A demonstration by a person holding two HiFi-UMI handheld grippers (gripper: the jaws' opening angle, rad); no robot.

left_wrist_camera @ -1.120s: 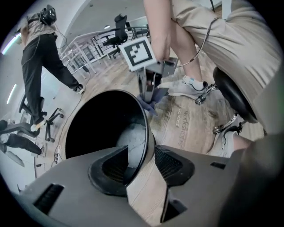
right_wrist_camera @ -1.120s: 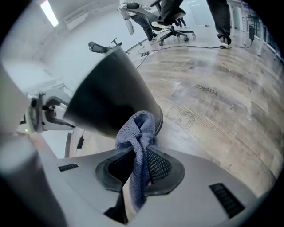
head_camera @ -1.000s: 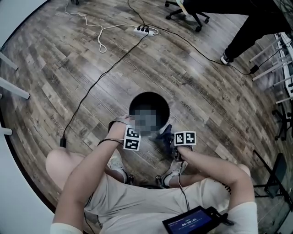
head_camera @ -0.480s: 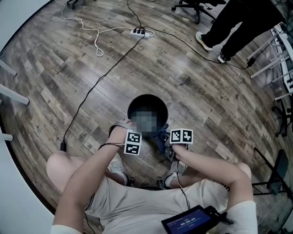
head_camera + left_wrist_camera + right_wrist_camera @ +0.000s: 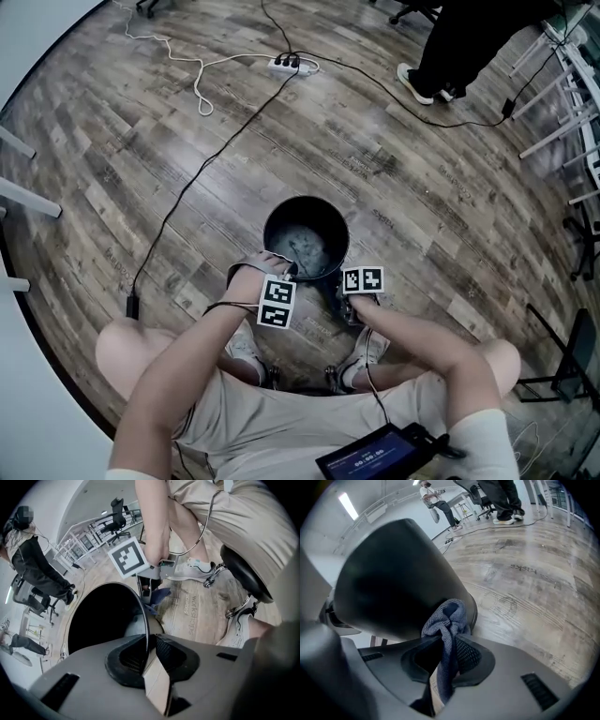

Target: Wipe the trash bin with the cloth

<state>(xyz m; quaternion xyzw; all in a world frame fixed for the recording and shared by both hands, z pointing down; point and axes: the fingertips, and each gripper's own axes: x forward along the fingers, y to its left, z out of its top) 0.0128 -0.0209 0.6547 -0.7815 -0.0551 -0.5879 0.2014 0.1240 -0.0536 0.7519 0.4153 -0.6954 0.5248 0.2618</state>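
The black round trash bin (image 5: 274,217) stands on the wood floor between my knees. My left gripper (image 5: 281,274) is at its near rim. In the left gripper view the thin rim (image 5: 141,605) runs into the gap of that gripper (image 5: 149,651), whose jaws are closing around it with a little space still showing. My right gripper (image 5: 446,656) is shut on the blue cloth (image 5: 449,619), which is bunched against the bin's outer wall (image 5: 393,578) low on its near right side. The cloth (image 5: 157,596) and the right gripper (image 5: 154,571) also show past the rim.
A black cable (image 5: 202,169) crosses the floor to a white power strip (image 5: 292,64) at the back. A person (image 5: 459,42) stands at the far right beside white desk legs (image 5: 562,122). My sneakers (image 5: 364,349) sit just behind the bin, and a screen device (image 5: 380,455) lies on my lap.
The left gripper has settled onto the bin's near rim. The right gripper with the cloth has shifted slightly left against the bin. The person at the back has walked on to the right.
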